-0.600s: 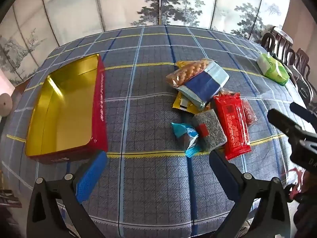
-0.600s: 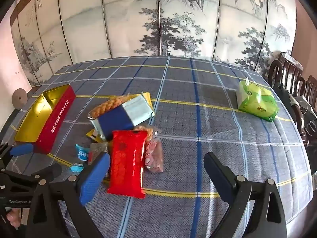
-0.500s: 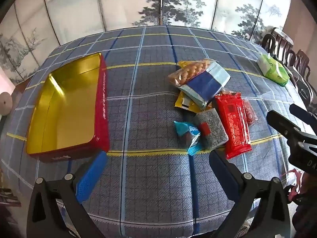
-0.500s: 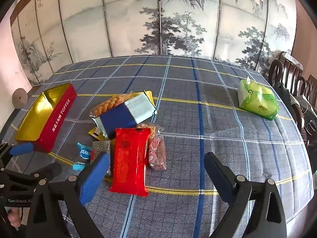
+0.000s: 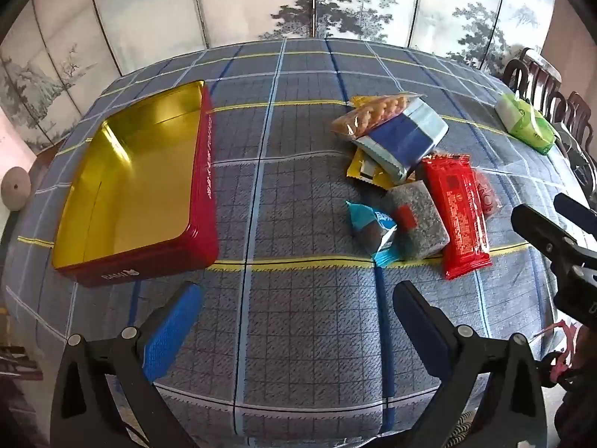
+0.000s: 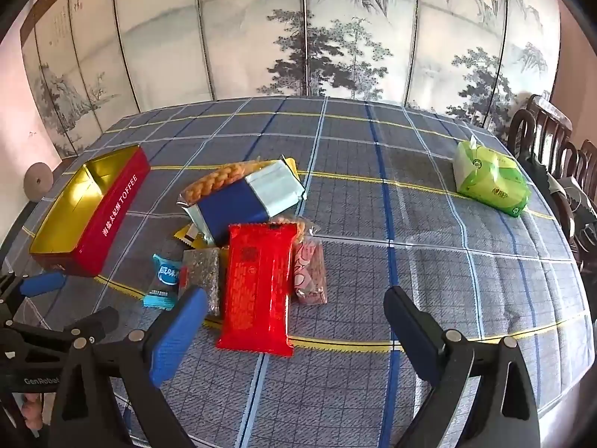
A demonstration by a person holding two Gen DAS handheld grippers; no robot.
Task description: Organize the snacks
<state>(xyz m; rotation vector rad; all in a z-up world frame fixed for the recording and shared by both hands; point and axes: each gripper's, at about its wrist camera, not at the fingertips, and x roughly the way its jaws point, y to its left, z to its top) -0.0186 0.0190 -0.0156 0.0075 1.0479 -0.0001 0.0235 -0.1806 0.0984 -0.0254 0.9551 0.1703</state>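
Where packets overlap, yellow packet mostly hidden, pink packet half covered

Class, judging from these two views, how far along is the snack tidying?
Done: nothing; the red tin holds no snacks. In hand: nothing; the left gripper and right gripper hover with open jaws. Left: the whole pile, including the red packet, grey bar and blue-and-silver pack.

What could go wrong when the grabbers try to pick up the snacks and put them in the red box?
The snacks overlap in a pile: lifting the red packet might drag the pink one tucked beside it. The blue and silver bag lies on the yellow packet, so pulling either may scatter others. The red tin looks light and could slide if bumped.
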